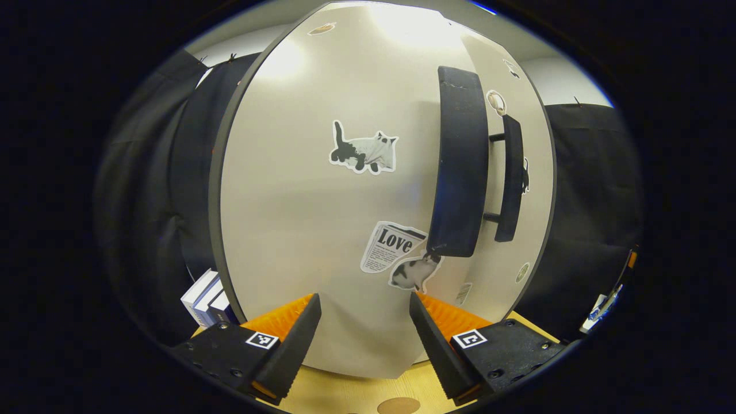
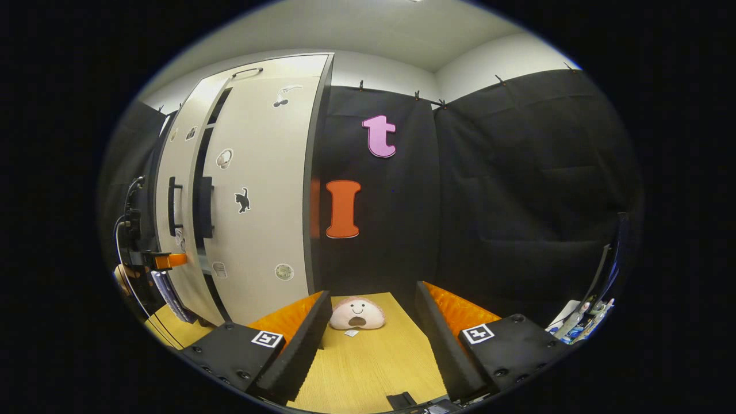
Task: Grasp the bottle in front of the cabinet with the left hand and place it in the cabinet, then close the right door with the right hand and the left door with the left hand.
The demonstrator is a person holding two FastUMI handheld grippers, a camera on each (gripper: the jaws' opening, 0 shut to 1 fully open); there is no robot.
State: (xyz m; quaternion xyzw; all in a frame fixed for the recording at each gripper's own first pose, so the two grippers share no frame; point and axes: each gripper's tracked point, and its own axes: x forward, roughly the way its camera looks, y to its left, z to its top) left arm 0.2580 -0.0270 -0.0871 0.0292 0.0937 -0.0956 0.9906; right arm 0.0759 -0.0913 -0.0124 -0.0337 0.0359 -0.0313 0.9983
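Left tool [image 1: 365,322] is level with its jaws spread apart, nothing between them. Right tool [image 2: 372,322] likewise gapes wide and empty.

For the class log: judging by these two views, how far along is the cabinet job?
Nearly done. The right door looks shut. No bottle stands on the table by the cabinet, so it is probably inside. The left tool, open and empty, faces the left door, which looks almost shut; a narrow gap may remain.

Bystanders on the wooden table

A pink plush face toy [image 2: 357,313] is lying on the wooden table [image 2: 368,362] near the black cloth wall [image 2: 517,190], while a few boxes [image 1: 204,299] are standing upright beside the cabinet's left edge.
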